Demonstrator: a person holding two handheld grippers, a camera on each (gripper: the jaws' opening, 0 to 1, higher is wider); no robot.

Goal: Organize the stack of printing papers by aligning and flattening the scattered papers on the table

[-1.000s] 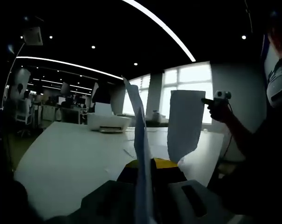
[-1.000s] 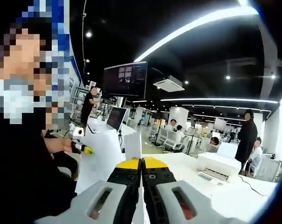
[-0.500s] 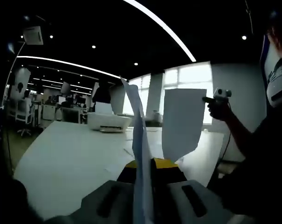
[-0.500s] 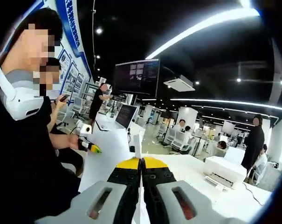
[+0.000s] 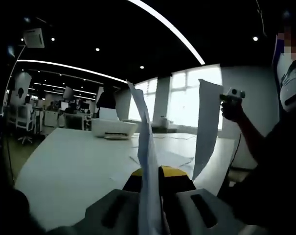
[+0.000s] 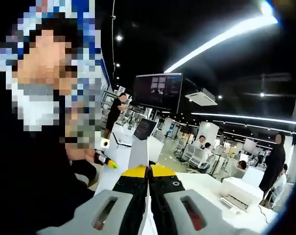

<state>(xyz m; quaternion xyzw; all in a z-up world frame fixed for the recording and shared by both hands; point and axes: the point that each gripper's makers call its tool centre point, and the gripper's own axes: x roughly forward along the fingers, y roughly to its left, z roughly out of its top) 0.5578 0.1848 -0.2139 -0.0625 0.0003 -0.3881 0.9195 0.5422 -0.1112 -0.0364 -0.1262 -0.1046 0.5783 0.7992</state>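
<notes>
Sheets held aloft, one per hand. Left hand-held gripper (image 5: 150, 183) pinches a paper sheet (image 5: 147, 147) edge-on, long axis running upward from the jaws. Beyond it, loose papers (image 5: 162, 157) lie flat toward the far edge of the worktop (image 5: 69, 161). Rightward, the right hand-held gripper (image 5: 232, 95) hangs a second sheet (image 5: 205, 127) downward over the worktop's right edge; in its own view, jaws pressed on that sheet. Judgement: both sheets must come down onto the loose papers.
</notes>
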